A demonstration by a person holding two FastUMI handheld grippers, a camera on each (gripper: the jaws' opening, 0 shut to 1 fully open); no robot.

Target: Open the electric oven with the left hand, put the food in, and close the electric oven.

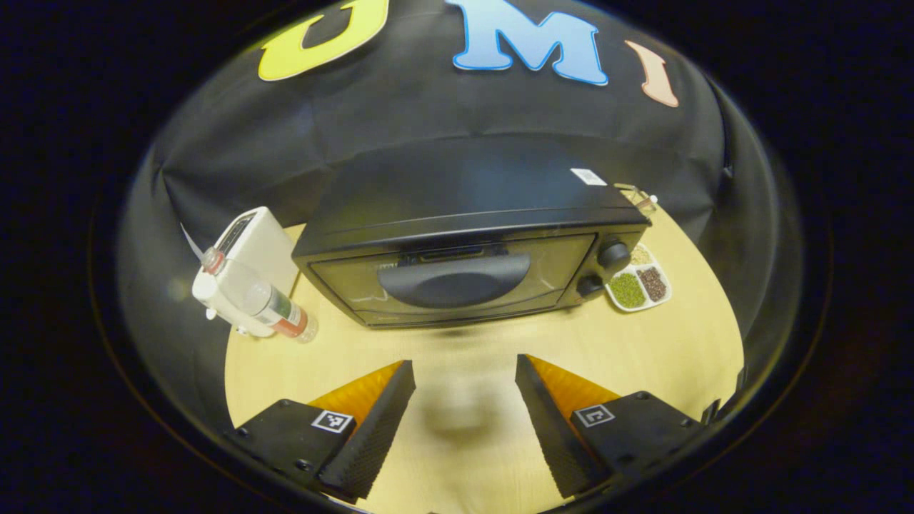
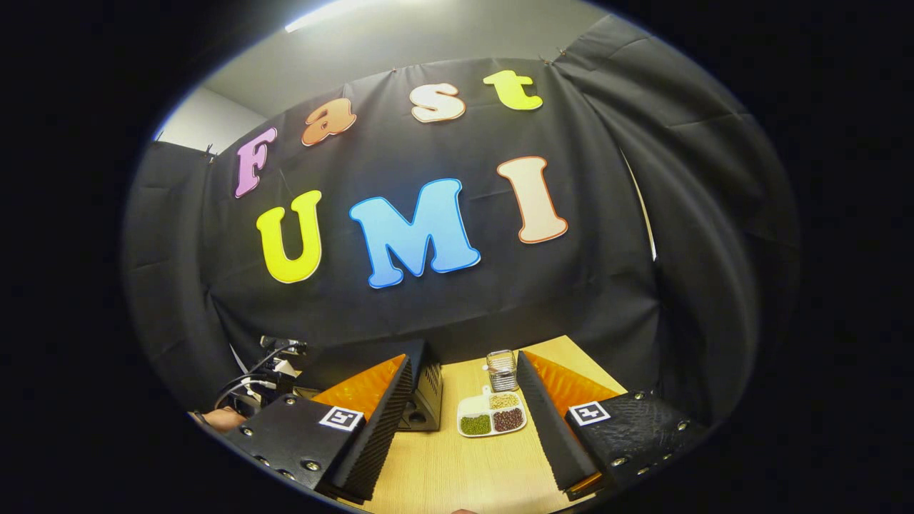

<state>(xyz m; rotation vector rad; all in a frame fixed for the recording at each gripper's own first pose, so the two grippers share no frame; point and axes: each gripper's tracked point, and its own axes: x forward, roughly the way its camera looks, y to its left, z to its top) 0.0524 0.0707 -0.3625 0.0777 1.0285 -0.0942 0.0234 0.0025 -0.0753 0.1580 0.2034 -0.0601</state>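
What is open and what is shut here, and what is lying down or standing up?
Electric oven: door shut.
Left tool: open, holding nothing.
Right tool: open, holding nothing.
Bottle: lying tilted against the white appliance.
Food tray: flat on the table, compartments filled.
Mesh cup: upright behind the tray.

Black electric oven (image 1: 457,243) standing upright on the wooden bench (image 1: 643,357), door shut, dark glass front with a wide curved handle (image 1: 454,280), two round knobs at its right, white divided dish of beans and grains (image 1: 638,285) just beside its right end
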